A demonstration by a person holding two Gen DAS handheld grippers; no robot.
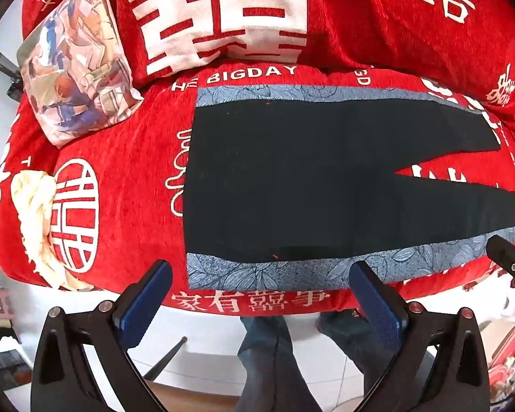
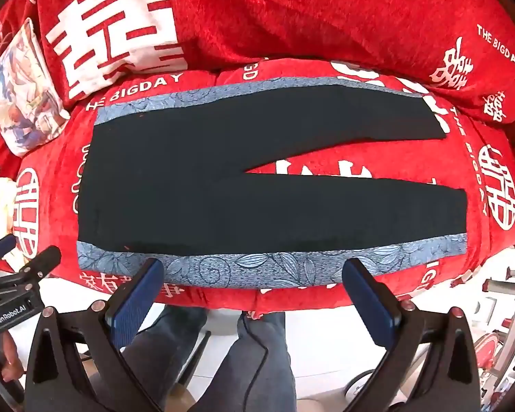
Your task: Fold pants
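Black pants (image 1: 292,178) with blue-grey leaf-print side stripes lie flat on a red sofa seat, waist to the left, two legs spread to the right. They show whole in the right wrist view (image 2: 223,178). My left gripper (image 1: 261,274) is open and empty, just off the sofa's front edge near the waist end of the near stripe. My right gripper (image 2: 254,271) is open and empty, at the near stripe's middle. The right gripper's tip (image 1: 508,257) shows at the left wrist view's right edge; the left gripper (image 2: 13,274) shows at the right wrist view's left edge.
The red sofa cover (image 1: 120,189) has white characters. A printed cushion (image 1: 75,58) leans at the back left. A cream cloth (image 1: 34,223) lies at the seat's left end. The person's legs in jeans (image 2: 250,360) stand below on white floor tiles.
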